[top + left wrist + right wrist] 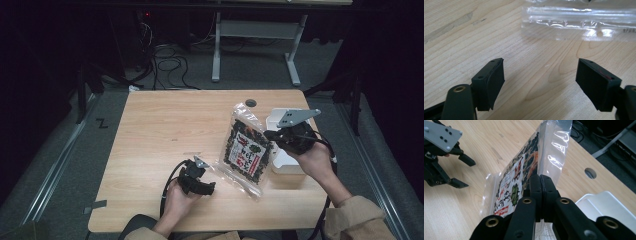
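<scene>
The snack bag (245, 149) is standing tilted on the table (160, 125), its edge pinched in the closed right gripper (540, 185). The left gripper (540, 75) is waiting wide open and empty, just before the bag's clear bottom seam; probably it must advance and clamp there.

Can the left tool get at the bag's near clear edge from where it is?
Probably yes: the left tool is open, and only bare table lies between it and the bag.
</scene>
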Demonstrator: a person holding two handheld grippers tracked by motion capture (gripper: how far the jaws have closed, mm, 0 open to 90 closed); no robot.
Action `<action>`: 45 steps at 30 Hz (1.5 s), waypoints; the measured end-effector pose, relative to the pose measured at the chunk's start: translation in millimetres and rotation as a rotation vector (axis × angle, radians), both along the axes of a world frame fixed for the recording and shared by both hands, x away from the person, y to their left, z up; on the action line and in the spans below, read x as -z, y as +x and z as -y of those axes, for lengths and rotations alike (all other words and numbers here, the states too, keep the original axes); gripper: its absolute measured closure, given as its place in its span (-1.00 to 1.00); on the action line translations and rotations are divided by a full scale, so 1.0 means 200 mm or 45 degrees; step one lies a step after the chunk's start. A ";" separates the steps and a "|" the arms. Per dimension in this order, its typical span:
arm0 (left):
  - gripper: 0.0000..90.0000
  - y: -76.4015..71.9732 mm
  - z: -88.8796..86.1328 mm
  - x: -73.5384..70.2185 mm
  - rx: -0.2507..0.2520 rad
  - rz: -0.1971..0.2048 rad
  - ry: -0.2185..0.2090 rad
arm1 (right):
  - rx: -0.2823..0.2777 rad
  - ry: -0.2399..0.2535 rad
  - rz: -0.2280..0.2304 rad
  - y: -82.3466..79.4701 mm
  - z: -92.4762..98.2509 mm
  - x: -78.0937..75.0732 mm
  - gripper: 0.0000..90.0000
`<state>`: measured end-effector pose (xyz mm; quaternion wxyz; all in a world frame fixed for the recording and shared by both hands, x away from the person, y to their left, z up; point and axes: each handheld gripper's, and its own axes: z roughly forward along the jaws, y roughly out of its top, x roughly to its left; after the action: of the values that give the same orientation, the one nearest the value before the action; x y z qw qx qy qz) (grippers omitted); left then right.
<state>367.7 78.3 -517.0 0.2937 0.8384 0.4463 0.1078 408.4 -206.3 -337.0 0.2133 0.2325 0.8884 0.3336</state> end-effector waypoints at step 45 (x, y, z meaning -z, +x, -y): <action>-0.45 0.00 0.00 0.00 0.001 0.002 -0.006 | 0.215 0.000 0.189 0.17 0.12 -0.34 1.00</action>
<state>367.9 78.5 -517.5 0.2960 0.8378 0.4461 0.1072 441.8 -230.5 -270.0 0.3058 0.2810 0.8474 0.3308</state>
